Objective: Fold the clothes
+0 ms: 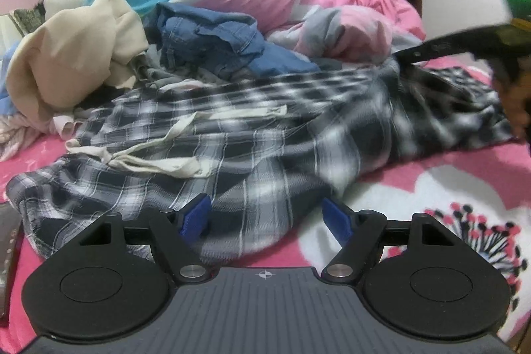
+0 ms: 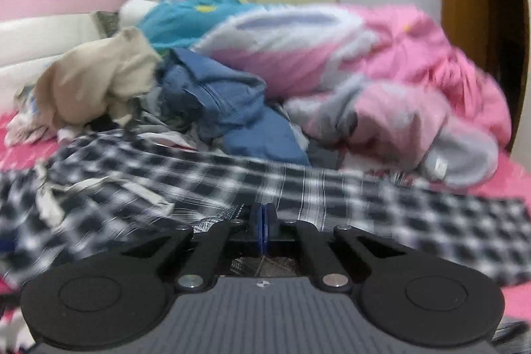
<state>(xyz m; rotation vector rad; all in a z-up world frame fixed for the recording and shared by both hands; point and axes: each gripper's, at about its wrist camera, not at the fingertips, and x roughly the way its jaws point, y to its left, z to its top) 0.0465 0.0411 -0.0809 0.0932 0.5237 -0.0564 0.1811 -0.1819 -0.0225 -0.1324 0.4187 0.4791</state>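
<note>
Plaid shirt [image 1: 252,135] spread on pink bed [image 1: 398,161], left gripper [image 1: 265,218] spread wide above its near hem, right gripper [image 2: 264,221] pinching its edge, denim pile [image 1: 212,45] behind shirt.

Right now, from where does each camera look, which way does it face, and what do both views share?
Left wrist: sits on the left gripper, low over the bed, facing the plaid shirt; its blue pads stand apart; the right gripper enters at the upper right, beside part of a hand.
Right wrist: sits on the right gripper, facing across the plaid shirt; its pads are shut, plaid cloth beneath them.
Shared: the shirt, beige garment, blue jeans, pink duvet.
</note>
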